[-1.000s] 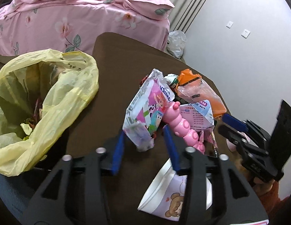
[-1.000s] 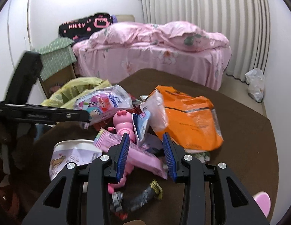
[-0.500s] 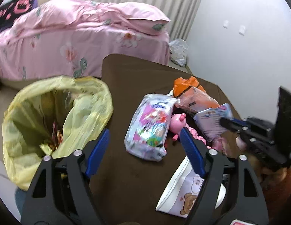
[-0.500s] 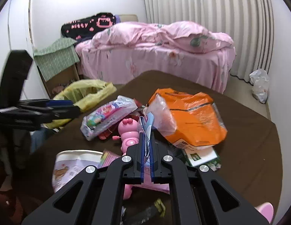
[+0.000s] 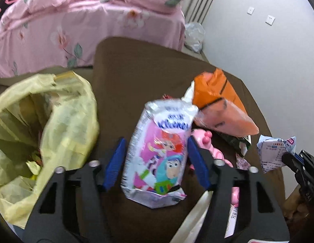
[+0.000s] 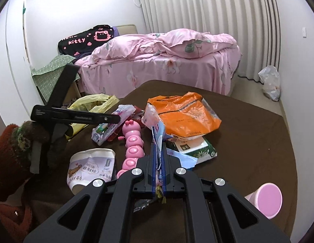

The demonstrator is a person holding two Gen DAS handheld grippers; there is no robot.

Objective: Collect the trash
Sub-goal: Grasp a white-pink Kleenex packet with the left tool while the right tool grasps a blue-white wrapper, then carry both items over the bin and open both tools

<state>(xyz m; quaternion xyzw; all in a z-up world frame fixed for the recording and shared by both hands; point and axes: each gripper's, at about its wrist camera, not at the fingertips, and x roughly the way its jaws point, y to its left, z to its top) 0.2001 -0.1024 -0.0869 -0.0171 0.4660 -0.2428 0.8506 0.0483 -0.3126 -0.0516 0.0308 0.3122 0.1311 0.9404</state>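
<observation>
Blue-padded left gripper closing round the glossy pink tissue pack on the brown counter; right gripper pinches a thin blue-white wrapper. Slick film may slip before reaching the yellow plastic bag

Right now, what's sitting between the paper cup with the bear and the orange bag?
The pink caterpillar toy lies between the bear paper cup and the orange plastic bag, shown in the right wrist view.
</observation>
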